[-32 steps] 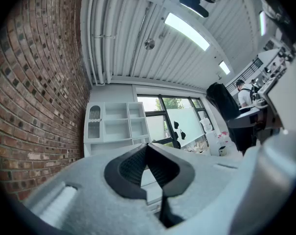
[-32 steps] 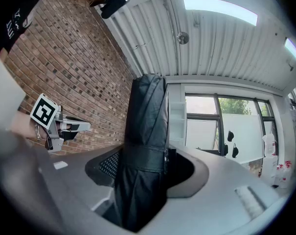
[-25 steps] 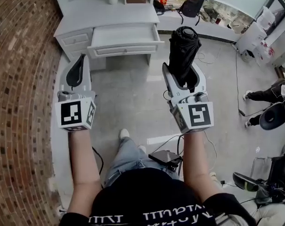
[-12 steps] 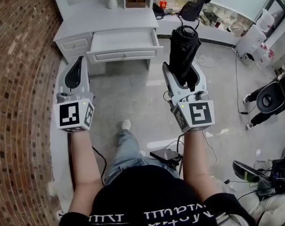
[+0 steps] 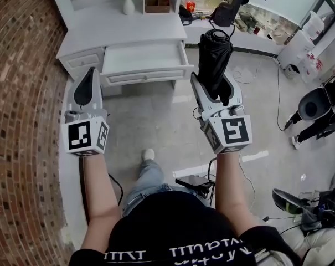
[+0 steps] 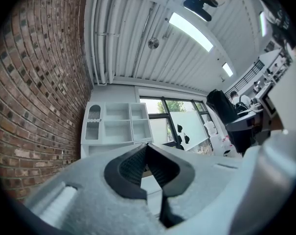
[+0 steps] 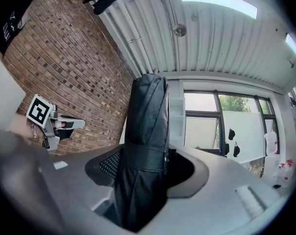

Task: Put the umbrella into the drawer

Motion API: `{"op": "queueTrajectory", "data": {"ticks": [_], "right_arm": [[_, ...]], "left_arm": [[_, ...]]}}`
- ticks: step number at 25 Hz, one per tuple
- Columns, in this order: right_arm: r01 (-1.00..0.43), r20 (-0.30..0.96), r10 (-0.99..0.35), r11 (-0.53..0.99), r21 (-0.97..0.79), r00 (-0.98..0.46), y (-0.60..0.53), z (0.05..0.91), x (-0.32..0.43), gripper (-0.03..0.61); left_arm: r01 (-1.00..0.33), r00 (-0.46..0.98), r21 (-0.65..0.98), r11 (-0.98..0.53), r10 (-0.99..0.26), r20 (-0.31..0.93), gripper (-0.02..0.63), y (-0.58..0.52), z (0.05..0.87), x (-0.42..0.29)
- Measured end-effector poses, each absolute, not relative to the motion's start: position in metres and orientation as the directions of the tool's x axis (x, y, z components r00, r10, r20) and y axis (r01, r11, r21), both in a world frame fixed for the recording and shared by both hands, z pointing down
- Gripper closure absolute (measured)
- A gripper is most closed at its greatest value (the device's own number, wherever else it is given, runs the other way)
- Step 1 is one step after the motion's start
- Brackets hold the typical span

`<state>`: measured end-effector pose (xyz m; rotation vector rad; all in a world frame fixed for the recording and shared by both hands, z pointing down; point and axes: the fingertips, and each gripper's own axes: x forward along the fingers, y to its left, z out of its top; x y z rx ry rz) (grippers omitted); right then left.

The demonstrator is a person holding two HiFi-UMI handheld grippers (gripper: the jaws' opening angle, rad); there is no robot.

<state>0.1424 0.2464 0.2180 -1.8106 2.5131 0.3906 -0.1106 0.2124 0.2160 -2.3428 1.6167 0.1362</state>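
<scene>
My right gripper (image 5: pixel 214 85) is shut on a folded black umbrella (image 5: pixel 213 57), which stands upright out of its jaws with the strap end at the top. In the right gripper view the umbrella (image 7: pixel 145 131) fills the gap between the black pads (image 7: pixel 108 164). My left gripper (image 5: pixel 90 71) is shut with nothing in it; its tips meet in the left gripper view (image 6: pixel 147 148). Ahead stands a white desk (image 5: pixel 128 26) with its wide drawer (image 5: pixel 145 60) pulled open, showing a bare white inside. The umbrella is to the right of the drawer's front corner, above the floor.
A brick wall (image 5: pixel 23 93) runs along the left. A vase (image 5: pixel 127 4) and a small wooden box (image 5: pixel 158 1) stand at the back of the desk. A black bag (image 5: pixel 225 13) sits on the window ledge. Cables and a black device (image 5: pixel 194 183) lie on the floor; a seated person (image 5: pixel 317 115) is at right.
Both grippers, the right one still holding the umbrella, have moved forward toward the desk. The person has taken a step, and the open drawer is nearer.
</scene>
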Motion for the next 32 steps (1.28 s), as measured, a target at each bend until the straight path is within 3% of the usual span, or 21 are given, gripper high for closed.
{"op": "queueTrajectory", "data": {"ticks": [18,32], "right_arm": [[-0.951,-0.147,-0.950,0.247,0.185,-0.276,0.022,0.212,0.106,0.321],[-0.929,-0.051,-0.945,0.305,0.208,-0.322,-0.061,0.241,0.075,0.320]], "left_arm": [[-0.923,0.378,-0.173,-0.344,-0.896,-0.233,0.615,-0.018,0.213,-0.166],[-0.921,0.381,-0.163,-0.354,-0.905,-0.188,0.615,-0.083,0.237,-0.181]]}}
